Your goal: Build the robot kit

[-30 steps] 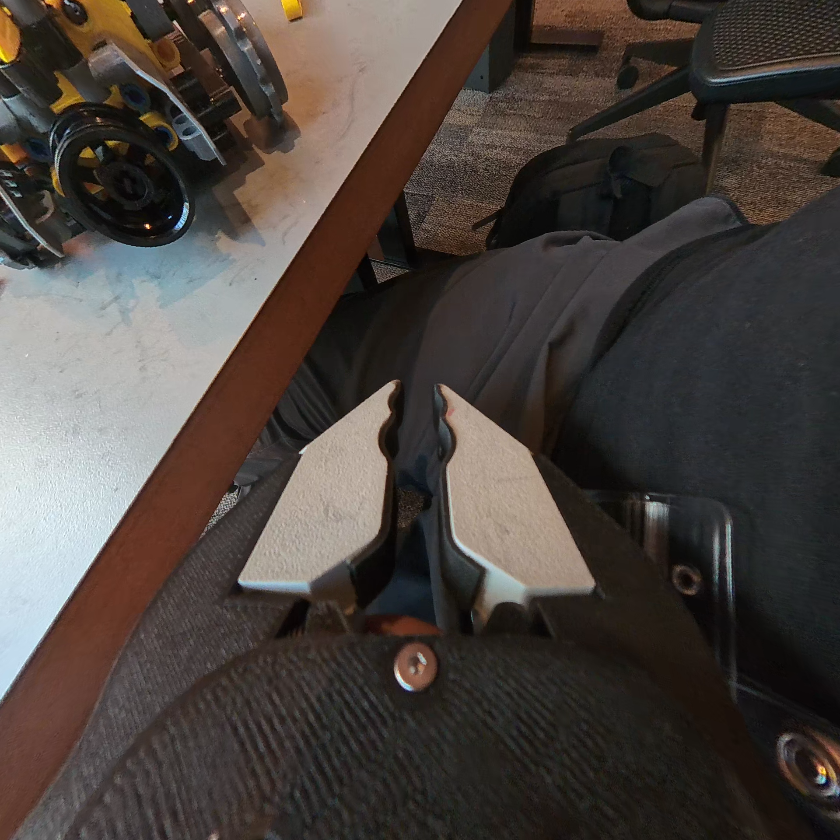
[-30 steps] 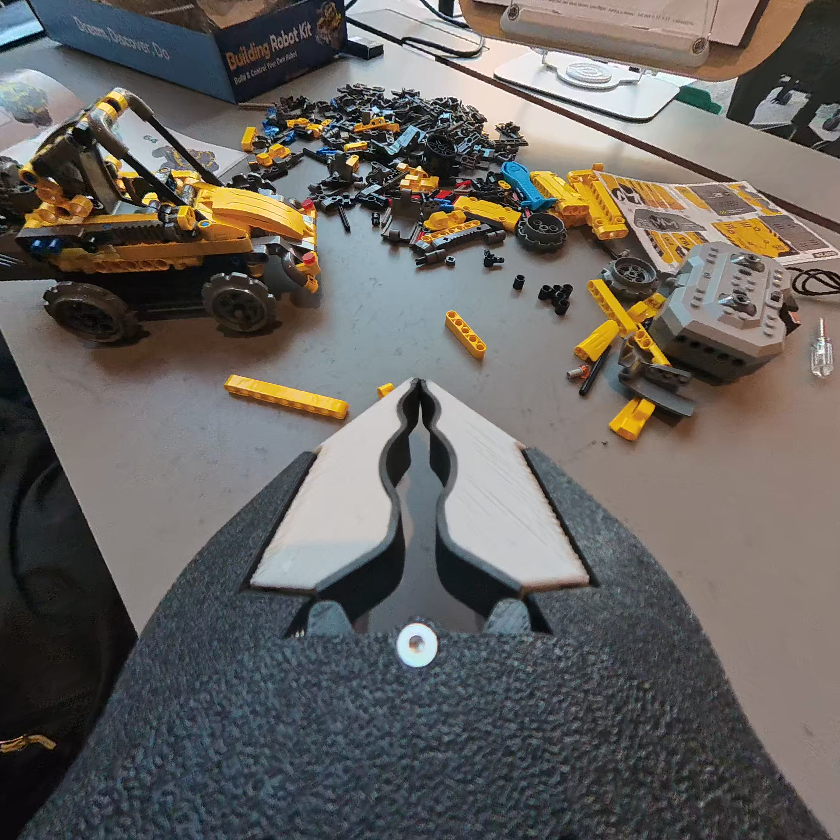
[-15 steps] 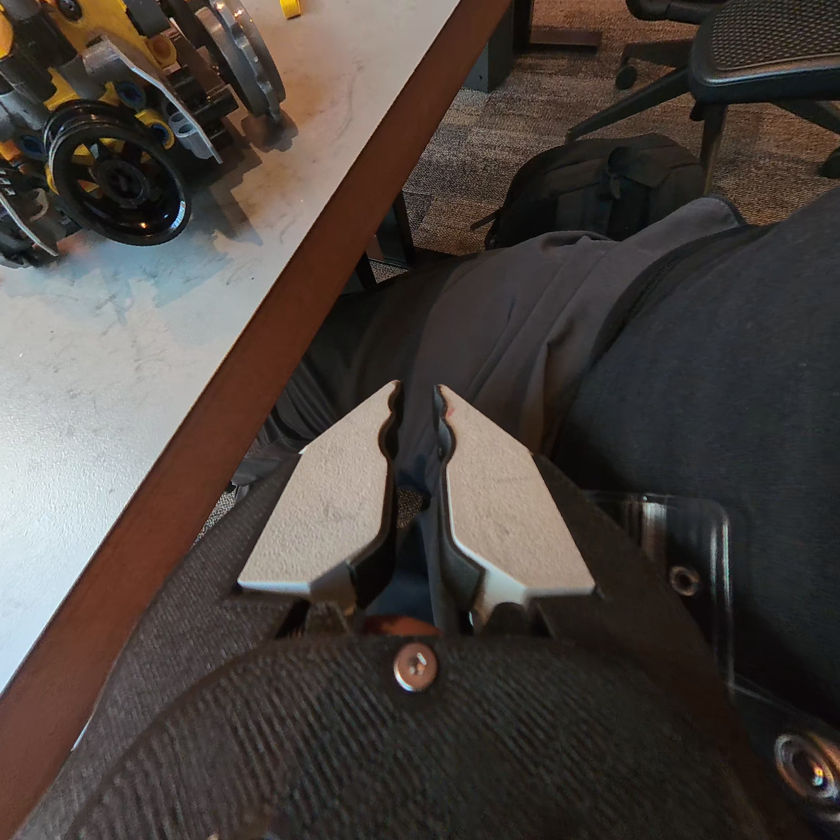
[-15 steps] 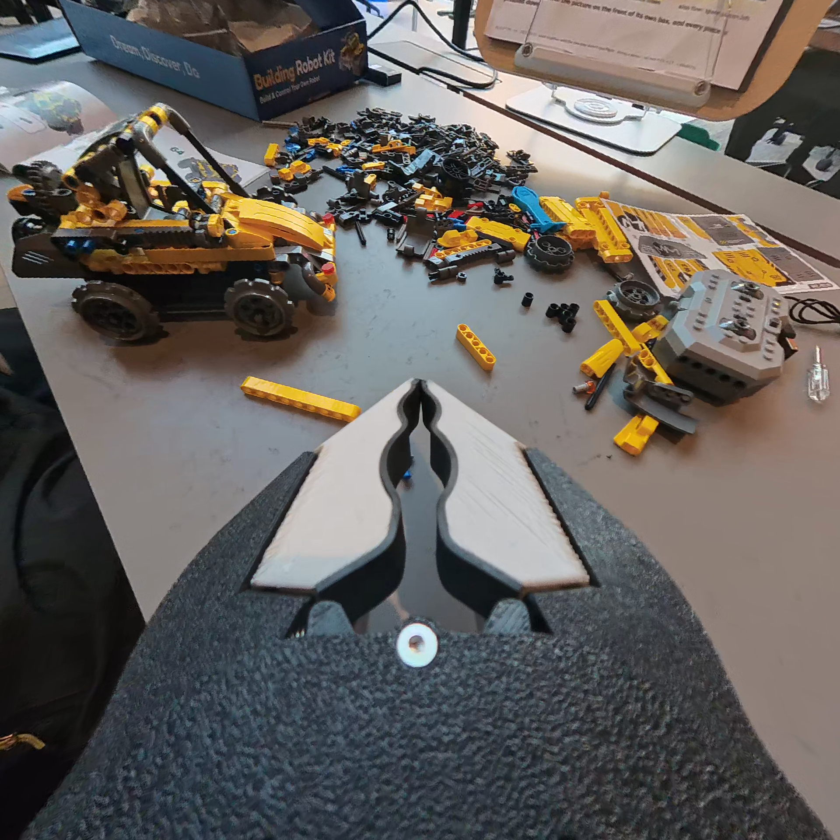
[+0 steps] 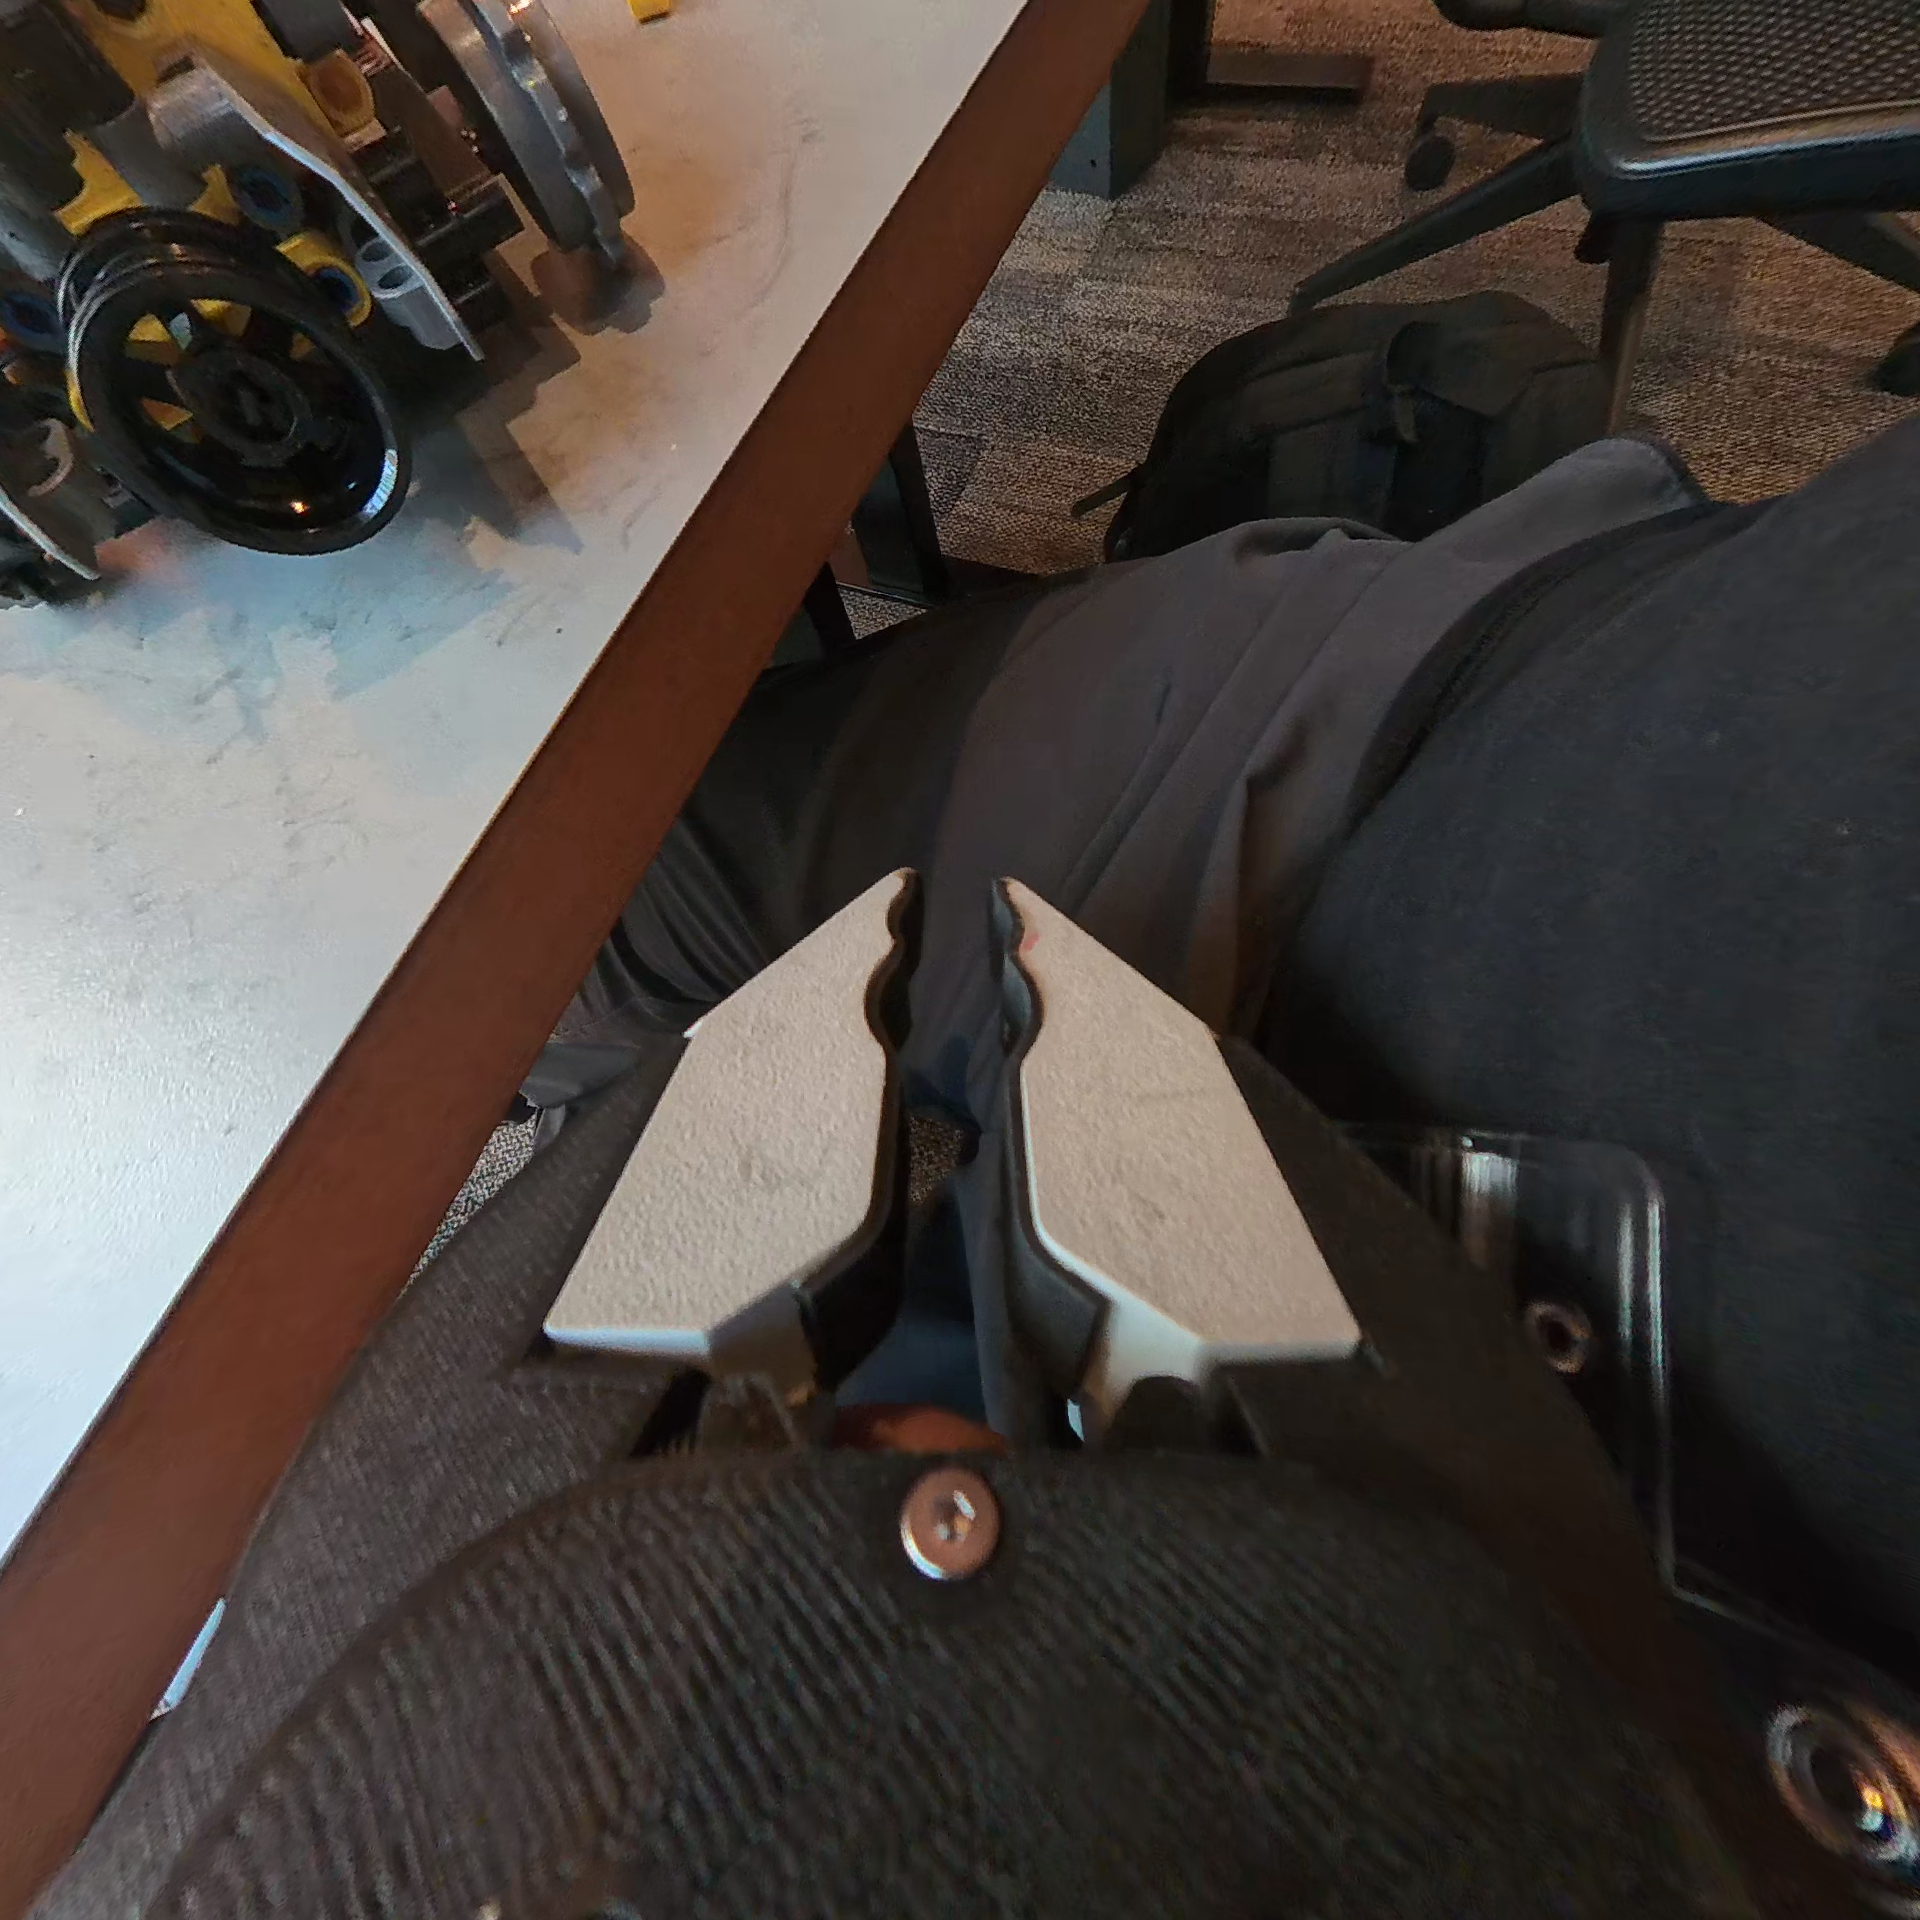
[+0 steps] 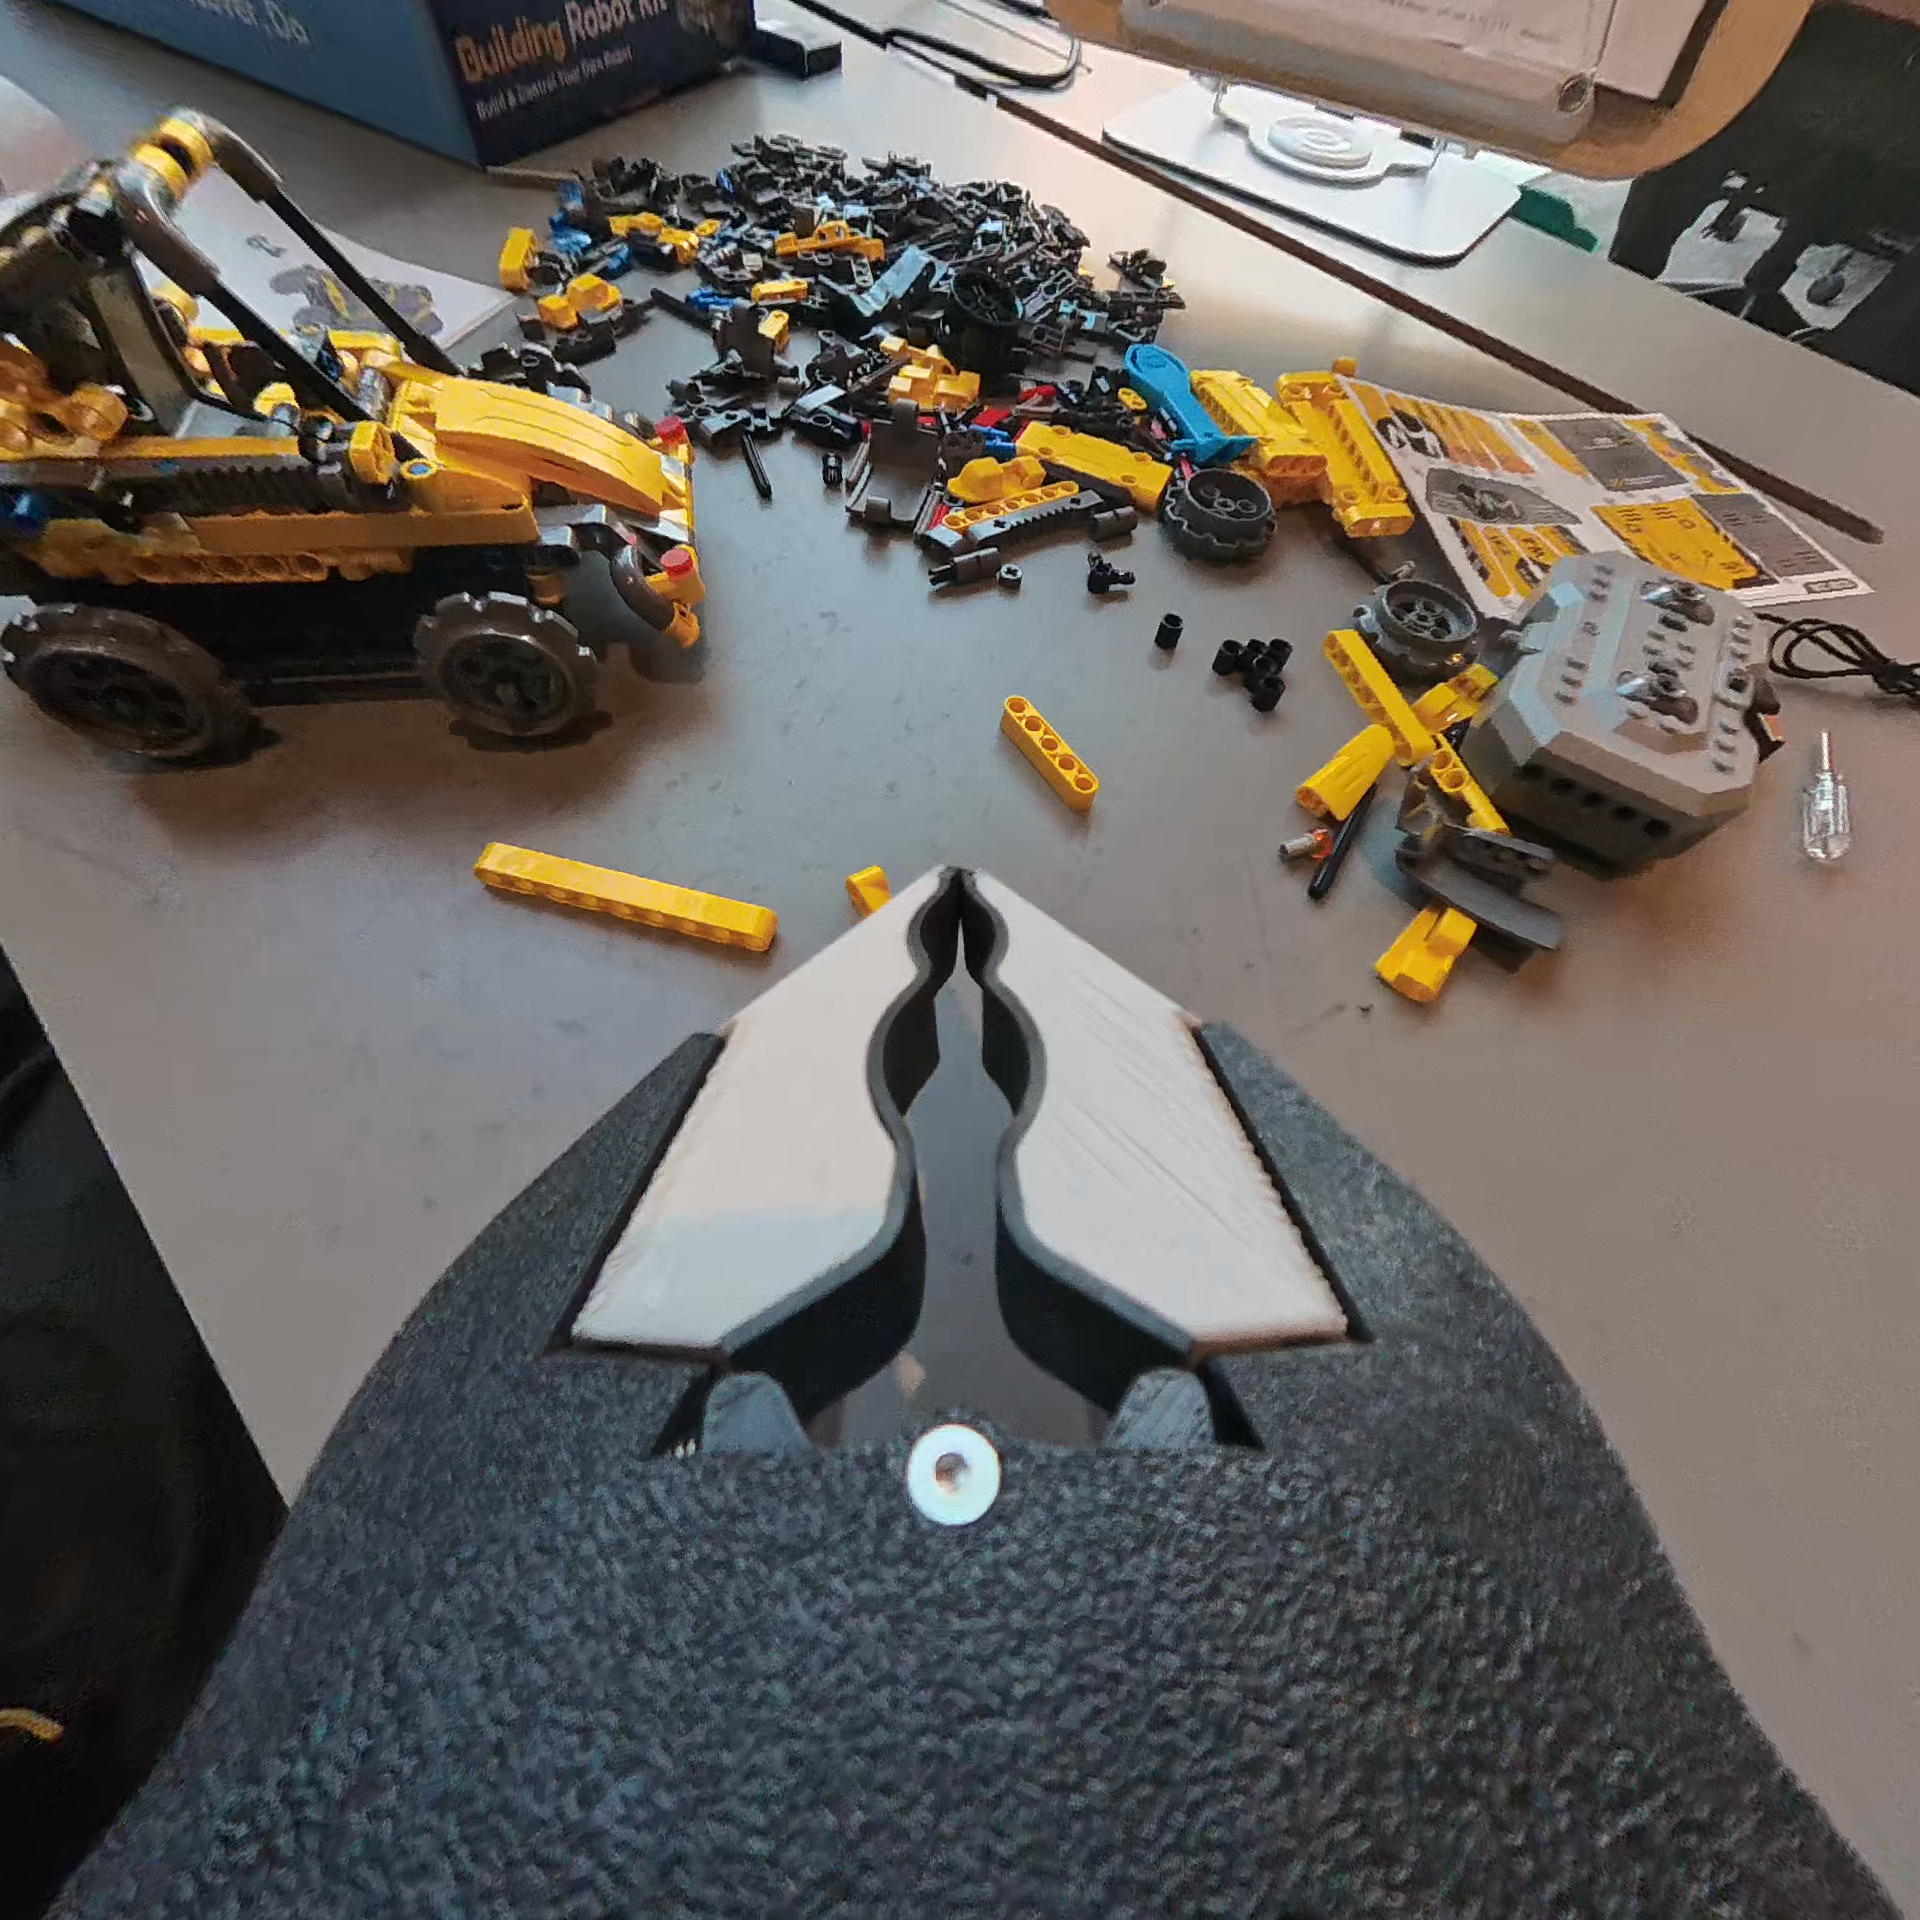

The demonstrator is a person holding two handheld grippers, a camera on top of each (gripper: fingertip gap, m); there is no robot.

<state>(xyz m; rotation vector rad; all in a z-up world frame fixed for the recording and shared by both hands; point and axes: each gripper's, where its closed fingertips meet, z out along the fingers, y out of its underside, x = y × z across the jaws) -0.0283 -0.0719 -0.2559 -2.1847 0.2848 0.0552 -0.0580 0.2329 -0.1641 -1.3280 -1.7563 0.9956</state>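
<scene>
The left gripper (image 5: 956,883) hangs below the table edge (image 5: 582,790), over the person's lap (image 5: 1195,727). Its jaws stand a little apart with nothing between them. Up on the table, the yellow model car's black wheel (image 5: 234,410) is well apart from it. From here a lift could knock the gripper against the underside of that edge — it sits close beside it.

The right gripper (image 6: 958,878) hovers over the table (image 6: 416,1039), tips pressed together and empty. A small yellow piece (image 6: 865,889) lies just beside its left tip, partly hidden, and a long yellow beam (image 6: 623,896) lies near on the left. A short yellow beam (image 6: 1049,738) lies ahead, and beyond it the loose parts pile (image 6: 883,312). With tips clenched, a push forward could shove the small piece away — it looks light.
</scene>
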